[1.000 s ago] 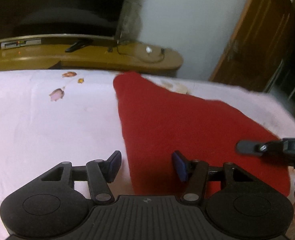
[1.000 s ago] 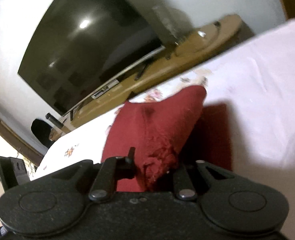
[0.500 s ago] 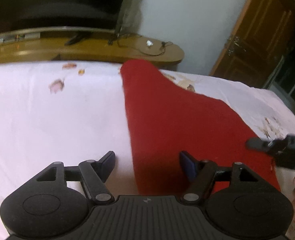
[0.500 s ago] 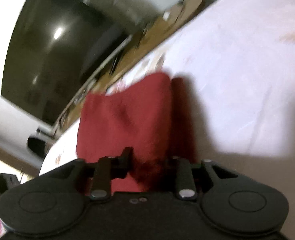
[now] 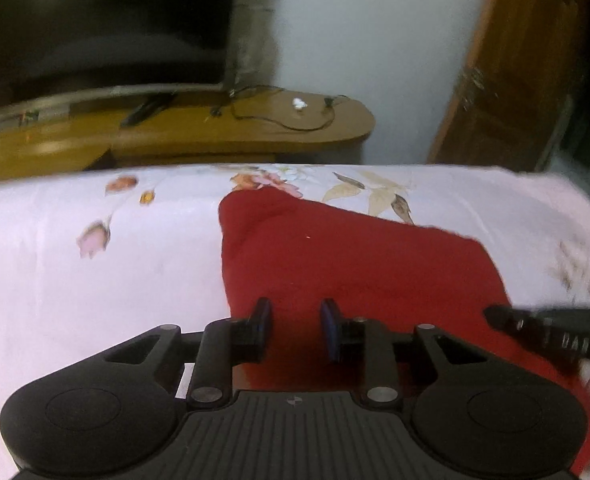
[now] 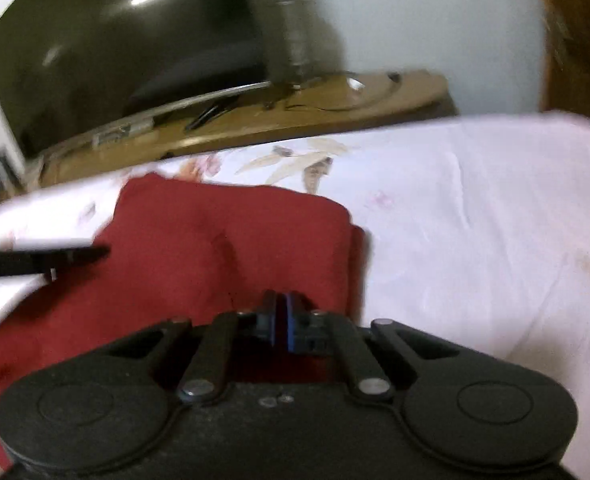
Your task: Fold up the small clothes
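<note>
- Floral bedsheet (image 5: 55, 280) carries a red cloth (image 5: 355, 264), spread flat for folding.
- Left claw (image 5: 296, 326) is closing over its near edge, nothing pinched yet.
- Right claw (image 6: 282, 320) is clenched; whether it pinches cloth is unclear.

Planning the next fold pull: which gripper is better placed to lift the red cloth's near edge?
Probably left. The left gripper sits over the red cloth's near edge, jaws closing with cloth between them. The right gripper is fully shut, gripping nothing visible.

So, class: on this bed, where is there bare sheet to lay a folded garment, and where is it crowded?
Bare sheet lies left of the red cloth, up to the flower print; more lies to its right in the right wrist view. It is crowded at the cloth's near edge, where both grippers meet.
</note>
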### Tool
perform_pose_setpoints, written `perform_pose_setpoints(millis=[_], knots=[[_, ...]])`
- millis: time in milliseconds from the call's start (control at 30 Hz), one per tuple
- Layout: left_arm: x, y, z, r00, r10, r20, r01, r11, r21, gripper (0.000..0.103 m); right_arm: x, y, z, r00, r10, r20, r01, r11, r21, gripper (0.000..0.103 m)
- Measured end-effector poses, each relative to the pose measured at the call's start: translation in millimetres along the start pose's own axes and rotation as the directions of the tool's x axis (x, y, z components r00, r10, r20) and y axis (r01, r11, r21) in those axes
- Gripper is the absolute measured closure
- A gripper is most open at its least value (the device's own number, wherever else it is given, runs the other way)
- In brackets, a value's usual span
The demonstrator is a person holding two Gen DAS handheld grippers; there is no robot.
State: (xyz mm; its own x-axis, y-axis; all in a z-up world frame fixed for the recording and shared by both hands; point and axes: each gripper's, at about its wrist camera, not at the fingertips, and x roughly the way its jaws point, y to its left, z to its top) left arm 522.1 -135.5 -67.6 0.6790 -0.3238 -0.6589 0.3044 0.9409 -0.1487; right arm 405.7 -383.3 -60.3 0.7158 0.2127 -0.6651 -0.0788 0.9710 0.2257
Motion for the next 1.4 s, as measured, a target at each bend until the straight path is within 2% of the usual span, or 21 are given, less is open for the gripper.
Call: perform_pose_setpoints(millis=[133, 167, 233, 300, 333, 367, 433, 467, 533, 633, 733, 800, 867, 933, 1000, 1067, 1167, 1267, 1300, 1367, 1400], knots=[[-22, 12, 7, 0.997, -0.058, 0.056, 0.061, 0.997, -0.052, 0.073, -7, 13, 5, 0.999, -0.028, -0.02, 0.026, 0.997, -0.075, 0.1], [-29, 14, 9, 0.994, -0.066, 0.082, 0.071, 0.996, -0.051, 0.073, -12, 16, 9, 1.0, -0.026, -0.005, 0.026, 0.997, -0.067, 0.092], [-33, 11, 13, 0.99, -0.095, 0.106, 0.099, 0.995, -0.032, 0.073, -29, 22, 16, 0.997, -0.003, 0.077, 0.007, 0.998, -0.064, 0.09], [-23, 3, 15, 0.99, -0.108, 0.089, 0.109, 0.994, -0.006, 0.073, -40, 30, 24, 0.993, 0.038, 0.113, -0.028, 0.996, -0.088, 0.09], [-11, -4, 11, 0.995, -0.093, 0.034, 0.092, 0.996, 0.016, 0.073, -40, 37, 26, 0.991, 0.06, 0.118, -0.046, 0.993, -0.111, 0.09], [0, -12, 3, 0.998, -0.057, -0.002, 0.057, 0.996, 0.068, 0.073, -32, 44, 25, 0.994, 0.061, 0.09, -0.048, 0.989, -0.139, 0.092], [3, -21, -5, 0.999, -0.03, 0.042, 0.024, 0.992, 0.122, 0.07, 6, 41, 11, 0.998, -0.007, -0.068, -0.005, 0.985, -0.17, 0.092], [2, -20, -2, 0.999, -0.033, 0.032, 0.03, 0.995, 0.099, 0.07, 7, 34, 2, 1.0, 0.004, -0.009, -0.006, 0.985, -0.17, 0.092], [-2, -16, 2, 0.998, -0.056, 0.019, 0.054, 0.996, 0.074, 0.07, 3, 29, 6, 1.0, 0.013, -0.022, -0.015, 0.994, -0.112, 0.092], [-38, -2, 1, 0.992, -0.109, 0.056, 0.109, 0.994, 0.003, 0.07, -11, 35, 10, 1.0, -0.008, -0.021, 0.005, 0.991, -0.134, 0.085], [-76, 4, -22, 0.99, -0.113, 0.09, 0.114, 0.994, -0.003, 0.07, -50, 42, 8, 0.998, 0.011, 0.061, -0.001, 0.985, -0.174, 0.084], [-82, 2, -42, 0.992, -0.112, 0.058, 0.112, 0.994, 0.016, 0.07, -72, 41, -2, 0.995, 0.045, 0.085, -0.03, 0.985, -0.169, 0.084], [-72, -7, -66, 0.997, -0.079, -0.005, 0.079, 0.995, 0.064, 0.069, -79, 38, -17, 0.996, 0.068, 0.055, -0.058, 0.986, -0.156, 0.085], [-59, -7, -78, 0.997, -0.065, -0.037, 0.067, 0.996, 0.058, 0.06, -51, 37, -40, 0.998, 0.005, -0.061, -0.017, 0.982, -0.19, 0.088], [-67, -1, -74, 0.996, -0.086, -0.034, 0.086, 0.996, -0.007, 0.06, -47, 34, -51, 1.0, 0.004, -0.018, -0.008, 0.977, -0.215, 0.089], [-86, 0, -72, 0.996, -0.088, 0.006, 0.088, 0.996, -0.01, 0.06, -54, 40, -39, 0.999, -0.017, -0.039, 0.009, 0.98, -0.201, 0.088], [-112, 7, -82, 0.996, -0.082, 0.033, 0.083, 0.996, -0.028, 0.06, -87, 50, -36, 0.999, 0.012, 0.034, -0.003, 0.97, -0.241, 0.084], [-104, 8, -106, 0.997, -0.055, -0.046, 0.054, 0.998, -0.023, 0.06, -109, 52, -46, 0.997, 0.049, 0.059, -0.034, 0.972, -0.234, 0.083], [-97, 8, -114, 0.997, -0.049, -0.052, 0.048, 0.999, -0.025, 0.06, -107, 51, -51, 0.998, 0.05, 0.039, -0.04, 0.971, -0.235, 0.085], [-94, 11, -115, 0.997, -0.06, -0.047, 0.056, 0.995, -0.078, 0.058, -72, 45, -69, 0.994, -0.033, -0.106, 0.007, 0.971, -0.238, 0.086], [-98, 11, -111, 0.997, -0.057, -0.046, 0.053, 0.995, -0.083, 0.058, -69, 41, -74, 0.997, -0.023, -0.069, 0.006, 0.971, -0.237, 0.086]])
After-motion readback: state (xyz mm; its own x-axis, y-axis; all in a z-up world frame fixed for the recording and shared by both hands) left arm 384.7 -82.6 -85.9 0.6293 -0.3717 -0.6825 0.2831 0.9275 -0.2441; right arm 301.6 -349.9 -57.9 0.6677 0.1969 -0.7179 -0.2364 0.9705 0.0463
